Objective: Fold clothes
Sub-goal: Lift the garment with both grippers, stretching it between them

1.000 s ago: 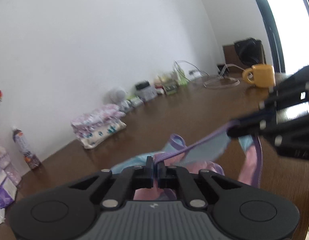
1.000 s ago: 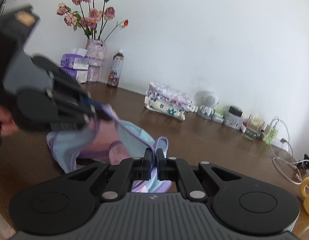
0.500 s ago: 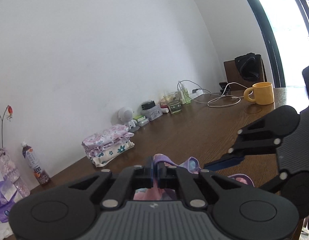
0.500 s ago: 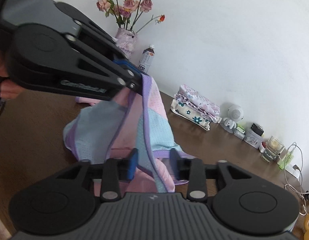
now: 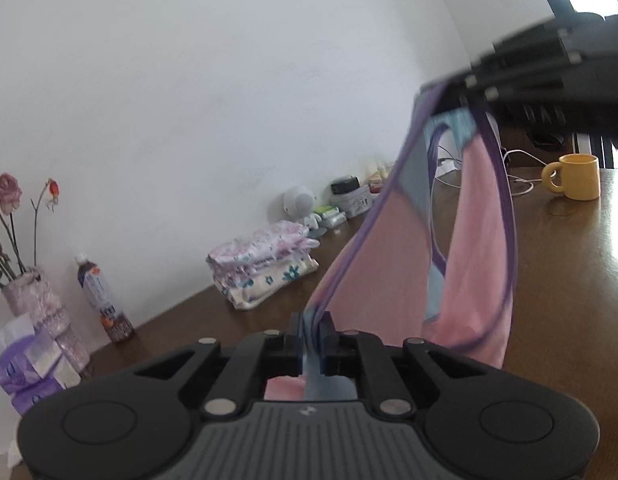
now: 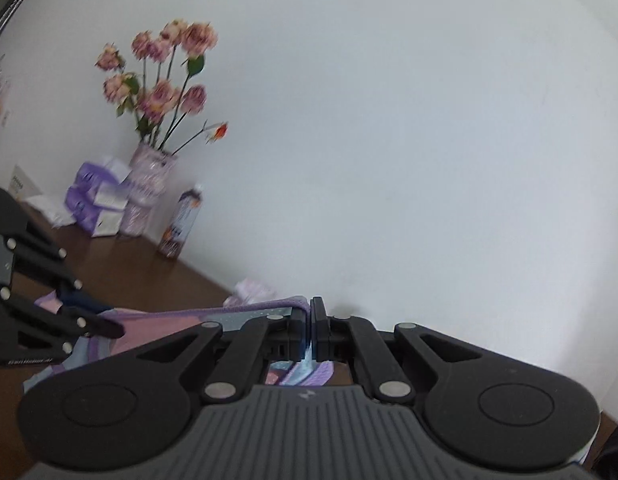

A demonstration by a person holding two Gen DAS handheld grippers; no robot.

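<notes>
Right gripper (image 6: 311, 330), open half second ago, now clamps pink-blue garment (image 5: 477, 240); left gripper (image 5: 311, 336) still pinches opposite edge, garment lifted above wooden table (image 5: 569, 300).

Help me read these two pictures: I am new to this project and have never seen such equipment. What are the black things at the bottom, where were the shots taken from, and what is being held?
There is no robot arm here. A person holds a hand-held two-finger gripper in each hand, and each carries a wide-angle camera that looks along its fingers.

One picture comes from the left gripper, the other from the right gripper. The black shape at the bottom of each is that gripper's own body.

Both are shut on the same pink, blue and purple garment, stretched between them above the brown table.

On the table, along the wall, lie a stack of folded clothes, a drink bottle, a vase of flowers, purple tissue packs, a yellow mug, cables and small items.
</notes>
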